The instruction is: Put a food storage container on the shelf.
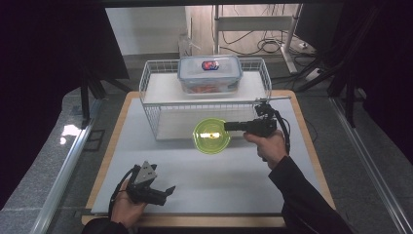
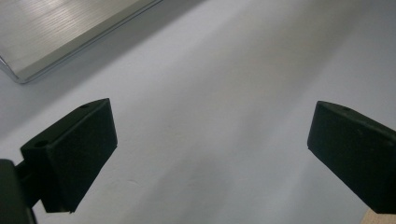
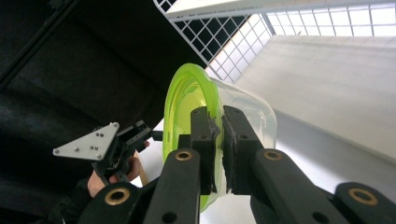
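High view puts your right gripper (image 1: 228,126) at centre frame, jaws clamped on the green bowl's (image 1: 211,136) rim just before the wire basket (image 1: 155,83). Keep that pinch firm and level (thin rim). Your left gripper (image 1: 169,188) waits wide open, lower left.

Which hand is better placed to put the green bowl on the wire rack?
The right. The right gripper already clamps the green bowl just before the wire rack. The left gripper rests near the table's front edge, jaws open.
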Demonstrator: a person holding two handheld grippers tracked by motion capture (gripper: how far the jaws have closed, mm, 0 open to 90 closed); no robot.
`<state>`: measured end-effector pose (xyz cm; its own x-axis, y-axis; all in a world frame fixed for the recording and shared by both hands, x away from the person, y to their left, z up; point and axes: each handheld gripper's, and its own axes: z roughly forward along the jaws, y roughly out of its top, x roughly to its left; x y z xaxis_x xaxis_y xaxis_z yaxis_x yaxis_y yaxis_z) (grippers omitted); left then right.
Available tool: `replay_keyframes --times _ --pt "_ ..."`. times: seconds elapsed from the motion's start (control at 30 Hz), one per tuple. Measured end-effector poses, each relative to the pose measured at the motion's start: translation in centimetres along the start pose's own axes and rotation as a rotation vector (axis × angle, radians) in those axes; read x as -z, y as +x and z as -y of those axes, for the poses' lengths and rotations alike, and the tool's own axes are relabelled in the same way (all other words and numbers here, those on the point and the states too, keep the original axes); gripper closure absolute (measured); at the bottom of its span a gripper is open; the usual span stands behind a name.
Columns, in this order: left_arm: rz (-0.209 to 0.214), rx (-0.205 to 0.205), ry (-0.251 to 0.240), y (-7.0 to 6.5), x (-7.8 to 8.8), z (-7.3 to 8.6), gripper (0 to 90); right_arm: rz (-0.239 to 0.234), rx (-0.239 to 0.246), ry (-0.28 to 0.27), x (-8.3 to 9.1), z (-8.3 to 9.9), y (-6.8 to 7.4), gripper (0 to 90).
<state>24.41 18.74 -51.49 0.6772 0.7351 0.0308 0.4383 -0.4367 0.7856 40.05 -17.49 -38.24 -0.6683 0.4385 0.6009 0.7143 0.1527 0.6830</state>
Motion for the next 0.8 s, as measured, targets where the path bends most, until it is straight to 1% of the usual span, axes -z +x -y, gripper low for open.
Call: replay_keyframes --times 0.13,0.33,0.63,0.8 --pt "0.002 0.003 0.001 0.0 0.0 0.0 1.5 -0.004 -0.004 -0.008 0.2 -0.3 0.0 84.3" --pt "0.003 -0.009 0.018 0.0 -0.1 0.0 1.6 -0.016 0.003 -0.035 1.0 -1.1 0.6 84.3" --pt "0.001 -0.012 0.017 0.0 -0.1 0.0 1.7 -0.025 0.009 -0.065 2.2 -2.5 1.4 84.3" --pt "0.002 -0.011 0.016 0.0 -0.1 0.0 1.7 -0.034 0.013 -0.089 2.9 -3.8 2.1 84.3"
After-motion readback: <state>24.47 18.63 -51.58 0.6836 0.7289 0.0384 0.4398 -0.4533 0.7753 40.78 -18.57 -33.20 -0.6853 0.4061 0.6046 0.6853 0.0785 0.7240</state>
